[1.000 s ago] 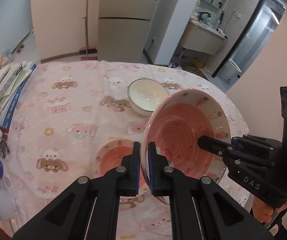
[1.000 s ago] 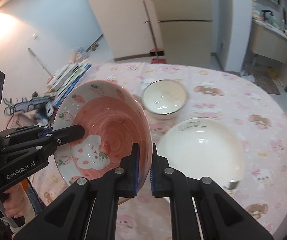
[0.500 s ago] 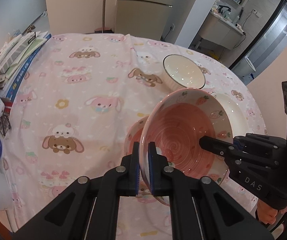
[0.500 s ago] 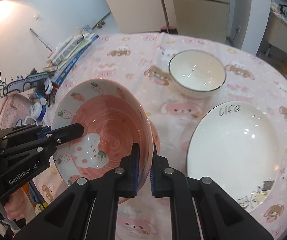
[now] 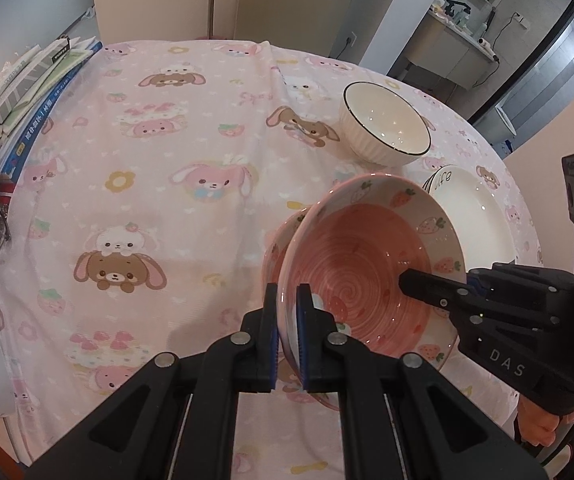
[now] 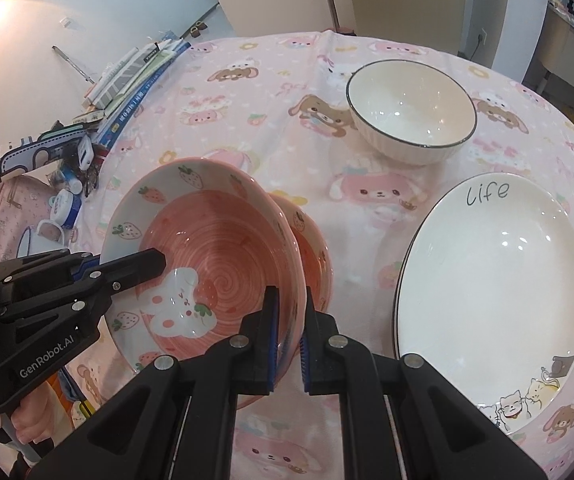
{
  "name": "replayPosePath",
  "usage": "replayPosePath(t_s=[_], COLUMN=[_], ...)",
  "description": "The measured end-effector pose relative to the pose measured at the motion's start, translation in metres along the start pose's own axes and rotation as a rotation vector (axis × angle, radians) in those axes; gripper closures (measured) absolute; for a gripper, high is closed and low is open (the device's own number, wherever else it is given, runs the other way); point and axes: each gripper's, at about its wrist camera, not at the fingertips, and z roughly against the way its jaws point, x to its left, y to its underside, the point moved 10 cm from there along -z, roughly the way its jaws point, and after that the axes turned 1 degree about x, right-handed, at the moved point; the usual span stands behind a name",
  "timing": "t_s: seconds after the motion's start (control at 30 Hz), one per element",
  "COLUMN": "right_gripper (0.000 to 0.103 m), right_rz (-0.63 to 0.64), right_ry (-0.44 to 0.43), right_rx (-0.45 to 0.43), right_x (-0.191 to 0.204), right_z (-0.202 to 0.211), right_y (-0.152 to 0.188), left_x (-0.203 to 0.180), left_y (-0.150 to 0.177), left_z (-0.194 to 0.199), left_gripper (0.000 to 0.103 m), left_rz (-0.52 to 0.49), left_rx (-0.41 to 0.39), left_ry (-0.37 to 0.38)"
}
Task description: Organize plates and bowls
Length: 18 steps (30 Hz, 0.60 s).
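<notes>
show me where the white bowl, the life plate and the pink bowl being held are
white bowl (image 6: 411,108), right wrist view, on its inside bottom.
life plate (image 6: 499,276), right wrist view, on its bare centre.
pink bowl (image 6: 223,256), right wrist view, on its spiral centre.

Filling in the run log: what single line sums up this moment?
left tool: shut on pink strawberry bowl | right tool: shut on same bowl | bowl: tilted above second pink bowl | step: stacking

Bowl (image 6: 411,108) behind plate (image 6: 495,280) — apart
</notes>
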Motion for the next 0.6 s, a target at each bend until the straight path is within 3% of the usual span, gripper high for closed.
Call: replayPosePath(t_s=[0.6], right_gripper=[0.093], right_rz=[0.015], right_ry=[0.02], right_rx=[0.044], right_x=[-0.002], right_z=[-0.018], right_y=[-0.001], left_x=[0.002], left_y=[0.007], left_z=[-0.008], left_gripper=[0.098], left_rz=[-0.007], left_rx=[0.027], left_ry=[-0.037])
